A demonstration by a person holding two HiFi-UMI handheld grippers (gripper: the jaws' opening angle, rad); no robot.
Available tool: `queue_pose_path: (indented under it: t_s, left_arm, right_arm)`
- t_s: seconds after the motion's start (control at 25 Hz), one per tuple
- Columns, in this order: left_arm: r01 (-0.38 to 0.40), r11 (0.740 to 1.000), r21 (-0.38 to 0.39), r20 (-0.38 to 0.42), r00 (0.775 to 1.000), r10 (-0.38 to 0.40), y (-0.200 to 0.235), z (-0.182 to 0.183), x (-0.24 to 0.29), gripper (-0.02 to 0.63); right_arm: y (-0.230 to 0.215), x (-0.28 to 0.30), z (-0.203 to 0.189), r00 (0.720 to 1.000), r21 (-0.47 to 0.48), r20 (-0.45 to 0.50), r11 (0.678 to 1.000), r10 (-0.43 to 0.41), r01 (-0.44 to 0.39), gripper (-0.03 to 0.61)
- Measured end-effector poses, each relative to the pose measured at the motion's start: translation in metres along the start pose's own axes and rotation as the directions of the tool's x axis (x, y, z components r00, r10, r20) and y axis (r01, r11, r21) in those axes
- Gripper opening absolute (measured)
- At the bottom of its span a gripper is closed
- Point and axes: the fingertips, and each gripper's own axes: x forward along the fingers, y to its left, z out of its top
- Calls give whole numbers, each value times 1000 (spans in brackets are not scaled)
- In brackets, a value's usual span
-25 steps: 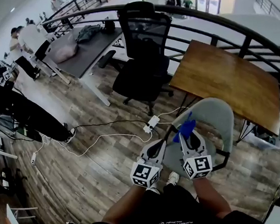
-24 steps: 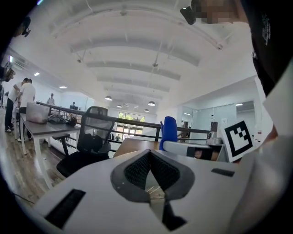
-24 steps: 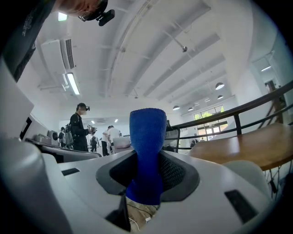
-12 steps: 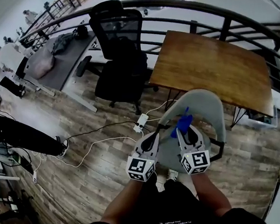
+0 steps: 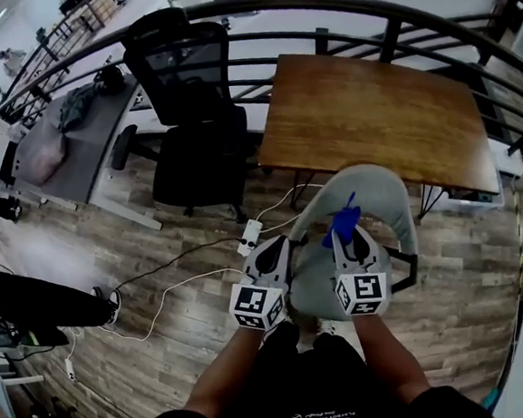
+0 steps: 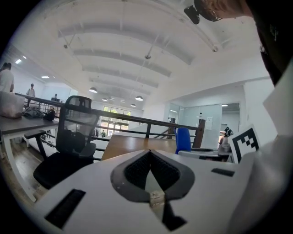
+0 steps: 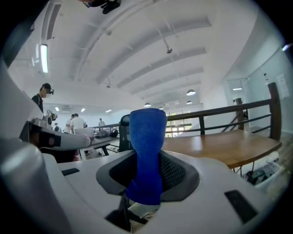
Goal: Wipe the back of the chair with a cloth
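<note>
A light grey shell chair (image 5: 381, 204) stands just in front of me, beside a wooden table. My right gripper (image 5: 349, 239) hovers over its seat, shut on a blue cloth (image 5: 343, 223) that sticks out forward toward the curved back. The right gripper view shows the cloth (image 7: 146, 155) standing up between the jaws of that gripper (image 7: 145, 185). My left gripper (image 5: 269, 256) is at the chair's left edge. In its own view, the left gripper (image 6: 151, 176) has its jaws together with nothing held. The blue cloth (image 6: 183, 140) shows at its right.
A wooden table (image 5: 371, 112) stands right behind the grey chair, against a black railing (image 5: 317, 12). A black office chair (image 5: 190, 119) is at the left by a grey desk (image 5: 74, 147). A power strip (image 5: 249, 237) and cables lie on the wood floor.
The head view has swung, so the room slid left to right and nearer. Both grippers keep their places over the grey chair, and the cloth stays in the right one.
</note>
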Motion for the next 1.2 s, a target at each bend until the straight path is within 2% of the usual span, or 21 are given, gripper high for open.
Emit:
queue_pose_path:
  t_s: [0.12, 0.28, 0.4, 0.52, 1.2]
  left_arm:
    - [47, 999, -21, -1, 999, -47, 16, -2, 15, 3]
    - [123, 992, -13, -16, 992, -123, 26, -14, 38, 3]
    - [153, 988, -12, -27, 988, -153, 35, -22, 58, 2]
    - [162, 987, -24, -35, 986, -163, 38, -30, 79, 3]
    - [164, 987, 1, -72, 984, -163, 30, -81, 173, 3]
  right_arm:
    - [-2, 14, -3, 999, 28, -10, 998, -52, 52, 129]
    - [1, 31, -13, 996, -3, -25, 996, -88, 88, 129]
    - [-2, 47, -18, 992, -14, -36, 993, -117, 117, 129]
    - [-11, 59, -24, 989, -20, -57, 991, -137, 136, 129]
    - [-71, 119, -76, 990, 7, -76, 993, -115, 116, 129]
